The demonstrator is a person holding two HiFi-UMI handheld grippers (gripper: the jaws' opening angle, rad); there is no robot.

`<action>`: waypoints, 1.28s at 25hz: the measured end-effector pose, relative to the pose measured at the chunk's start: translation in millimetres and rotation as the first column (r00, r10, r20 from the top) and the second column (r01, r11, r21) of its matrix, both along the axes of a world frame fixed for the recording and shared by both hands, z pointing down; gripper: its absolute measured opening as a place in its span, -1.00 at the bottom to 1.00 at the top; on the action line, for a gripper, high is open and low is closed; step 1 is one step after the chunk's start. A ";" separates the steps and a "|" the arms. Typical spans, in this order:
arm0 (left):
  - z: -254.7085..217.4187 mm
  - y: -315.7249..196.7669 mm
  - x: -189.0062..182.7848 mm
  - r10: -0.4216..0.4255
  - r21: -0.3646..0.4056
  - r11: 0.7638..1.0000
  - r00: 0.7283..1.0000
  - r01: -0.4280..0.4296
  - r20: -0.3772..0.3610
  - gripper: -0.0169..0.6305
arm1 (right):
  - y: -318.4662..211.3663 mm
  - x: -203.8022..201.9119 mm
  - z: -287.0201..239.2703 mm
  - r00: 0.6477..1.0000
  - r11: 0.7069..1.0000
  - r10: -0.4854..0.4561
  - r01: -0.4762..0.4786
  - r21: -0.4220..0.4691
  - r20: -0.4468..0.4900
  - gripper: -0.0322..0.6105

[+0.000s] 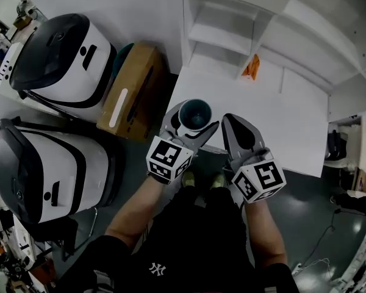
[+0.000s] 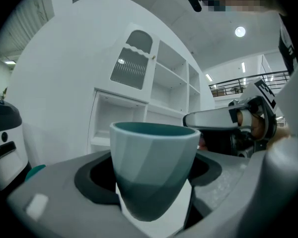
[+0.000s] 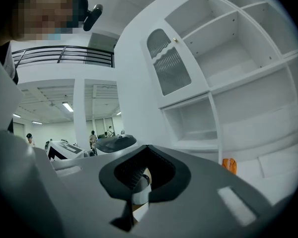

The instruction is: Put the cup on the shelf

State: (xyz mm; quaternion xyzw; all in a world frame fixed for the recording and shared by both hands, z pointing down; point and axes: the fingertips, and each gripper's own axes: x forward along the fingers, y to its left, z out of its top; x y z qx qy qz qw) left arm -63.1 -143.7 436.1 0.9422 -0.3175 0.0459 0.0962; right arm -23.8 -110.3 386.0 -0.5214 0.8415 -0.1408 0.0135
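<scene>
A teal cup (image 1: 196, 115) stands upright between the jaws of my left gripper (image 1: 194, 119), which is shut on it above the near edge of the white table (image 1: 280, 127). In the left gripper view the cup (image 2: 154, 167) fills the gap of that gripper (image 2: 154, 185), its rim level. My right gripper (image 1: 236, 127) hangs just right of the cup, jaws shut with nothing between them; its own view shows the same (image 3: 138, 185). The white shelf unit (image 1: 226, 35) rises beyond the table, its compartments open and bare (image 3: 223, 98).
A small orange object (image 1: 251, 67) lies at the foot of the shelf unit. Two large white-and-black machines (image 1: 61, 54) (image 1: 43, 176) and a cardboard box (image 1: 134, 90) stand on the floor to the left of the table.
</scene>
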 end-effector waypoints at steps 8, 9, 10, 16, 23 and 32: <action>9.1 -60.2 13.4 -0.025 -0.012 1.000 1.000 0.025 -0.007 0.28 | -57.4 5.0 9.1 1.000 1.000 -0.021 0.021 -0.001 0.018 -0.86; 9.8 -68.7 16.9 -0.031 -0.012 0.999 1.000 0.031 -0.006 0.28 | -65.7 8.0 10.0 0.999 1.000 -0.028 0.028 0.000 0.019 -0.86; 10.5 -77.1 20.7 -0.037 -0.011 0.999 0.999 0.037 -0.003 0.28 | -74.0 11.3 10.6 0.999 0.999 -0.035 0.035 0.002 0.021 -0.86; 10.4 -124.4 46.9 -0.059 -0.006 0.998 0.998 0.059 0.005 0.28 | -120.4 34.4 12.0 0.997 0.997 -0.078 0.078 0.006 0.027 -0.86; 5.4 -175.5 86.5 -0.070 0.004 0.998 0.998 0.070 -0.011 0.28 | -160.9 68.0 10.5 0.995 0.995 -0.101 0.101 0.005 0.024 -0.86; 0.6 -222.3 132.8 -0.052 0.023 0.998 0.999 0.052 -0.013 0.28 | -188.2 107.1 4.4 0.995 0.995 -0.097 0.097 0.015 0.027 -0.86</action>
